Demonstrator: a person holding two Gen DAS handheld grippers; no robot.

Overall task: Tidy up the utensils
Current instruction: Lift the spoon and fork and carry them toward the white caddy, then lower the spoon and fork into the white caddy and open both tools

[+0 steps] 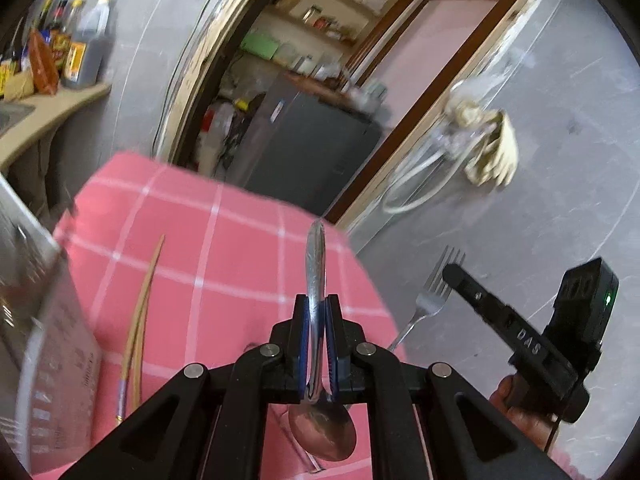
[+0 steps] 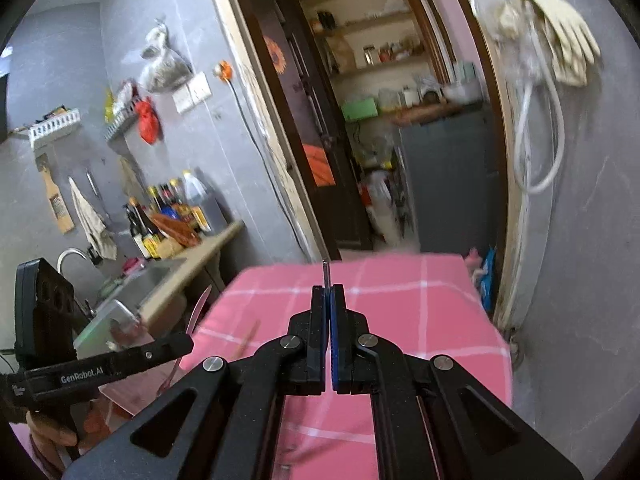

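My left gripper [image 1: 317,304] is shut on a metal spoon [image 1: 316,264], held above the pink checked tablecloth [image 1: 224,248]. The spoon's bowl lies toward the camera and its handle points forward. A pair of wooden chopsticks [image 1: 140,320] lies on the cloth to the left. In the left wrist view my right gripper [image 1: 456,276] is off the table's right edge with a metal fork [image 1: 434,292], tines up, at its fingertips. In the right wrist view the right gripper [image 2: 329,292] is shut, a thin metal end of the fork [image 2: 326,274] poking out beyond its pads. The left gripper [image 2: 176,346] and spoon [image 2: 198,312] appear at the left.
A shiny metal container [image 1: 36,300] stands at the table's left side. Behind it is a counter [image 2: 208,244] with sauce bottles [image 2: 172,212] and a sink [image 2: 136,280]. A doorway with a dark fridge [image 1: 312,148] lies ahead. Gloves and a hose [image 1: 488,148] hang on the right wall.
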